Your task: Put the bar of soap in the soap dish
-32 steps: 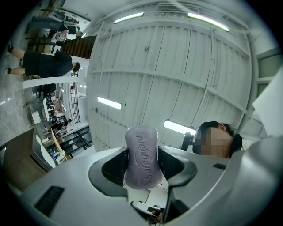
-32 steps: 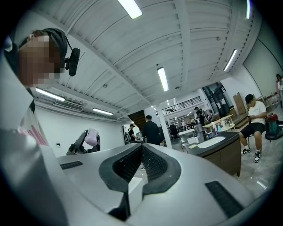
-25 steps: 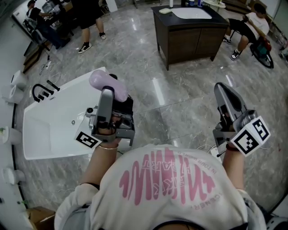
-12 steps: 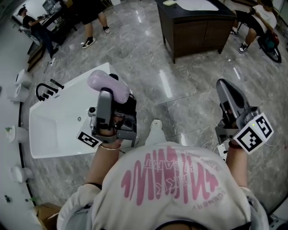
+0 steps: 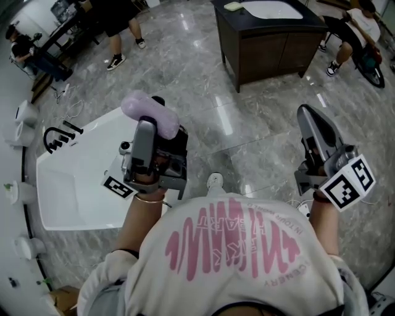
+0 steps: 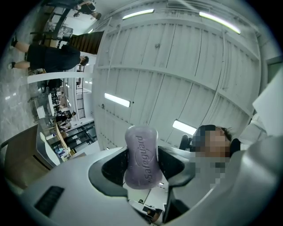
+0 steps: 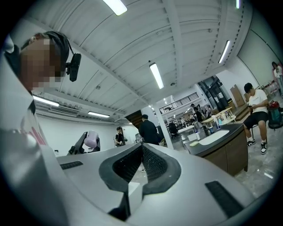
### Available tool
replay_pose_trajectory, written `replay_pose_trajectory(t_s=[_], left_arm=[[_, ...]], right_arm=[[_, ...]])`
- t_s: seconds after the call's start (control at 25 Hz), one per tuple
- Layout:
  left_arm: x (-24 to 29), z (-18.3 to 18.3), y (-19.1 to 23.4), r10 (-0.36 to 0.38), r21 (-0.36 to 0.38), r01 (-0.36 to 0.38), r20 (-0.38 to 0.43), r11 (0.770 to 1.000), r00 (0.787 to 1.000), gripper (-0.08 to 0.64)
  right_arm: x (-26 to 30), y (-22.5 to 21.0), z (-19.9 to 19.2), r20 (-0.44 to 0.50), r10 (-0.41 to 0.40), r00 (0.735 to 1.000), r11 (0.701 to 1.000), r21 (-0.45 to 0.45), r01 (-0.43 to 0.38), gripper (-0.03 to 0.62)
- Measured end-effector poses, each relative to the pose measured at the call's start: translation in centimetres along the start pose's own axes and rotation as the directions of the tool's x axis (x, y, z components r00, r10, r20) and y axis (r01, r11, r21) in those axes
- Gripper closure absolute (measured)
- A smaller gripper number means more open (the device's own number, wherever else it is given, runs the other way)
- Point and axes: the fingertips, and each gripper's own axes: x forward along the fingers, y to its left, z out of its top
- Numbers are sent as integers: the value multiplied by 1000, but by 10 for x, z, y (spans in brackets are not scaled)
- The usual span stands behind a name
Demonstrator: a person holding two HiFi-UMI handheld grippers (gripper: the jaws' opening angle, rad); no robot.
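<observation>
A lilac bar of soap [image 5: 148,111] is clamped in my left gripper [image 5: 152,123], which points upward at chest height beside the bathtub. In the left gripper view the soap [image 6: 142,156] stands on end between the jaws against the ceiling. My right gripper [image 5: 307,116] is raised at the right, shut with nothing in it; its jaws meet at the tip [image 7: 142,148]. A small pale green item [image 5: 230,6] lies on the dark vanity top next to the basin; I cannot tell whether it is the soap dish.
A white bathtub [image 5: 68,179] with a black tap [image 5: 57,137] lies at the left. A dark vanity cabinet [image 5: 265,43] with a white basin stands far ahead on the marble floor. People stand at the upper left [image 5: 120,24] and one sits at the upper right [image 5: 352,31].
The head view has shifted a little and a white shoe has come into view below the grippers. Both grippers keep their pose, and the soap stays held.
</observation>
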Motion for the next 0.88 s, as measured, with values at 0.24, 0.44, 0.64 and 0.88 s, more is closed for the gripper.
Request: replay_pose_trajectory(t_s=[0.24, 0.44, 0.64, 0.88], left_arm=[[17, 43, 50, -19, 1, 19, 11, 1000, 1000, 347], [28, 63, 81, -34, 4, 34, -4, 999, 999, 347], [32, 86, 104, -48, 18, 48, -30, 999, 998, 347], [48, 119, 142, -47, -3, 47, -34, 999, 998, 347]], right_arm=[[63, -9, 17, 6, 1, 1000, 999, -33, -1, 575], [97, -23, 18, 1, -1, 1000, 1000, -30, 1, 575], [133, -27, 22, 10, -8, 1000, 999, -40, 8, 575], [181, -33, 28, -5, -20, 1000, 999, -44, 20, 575]])
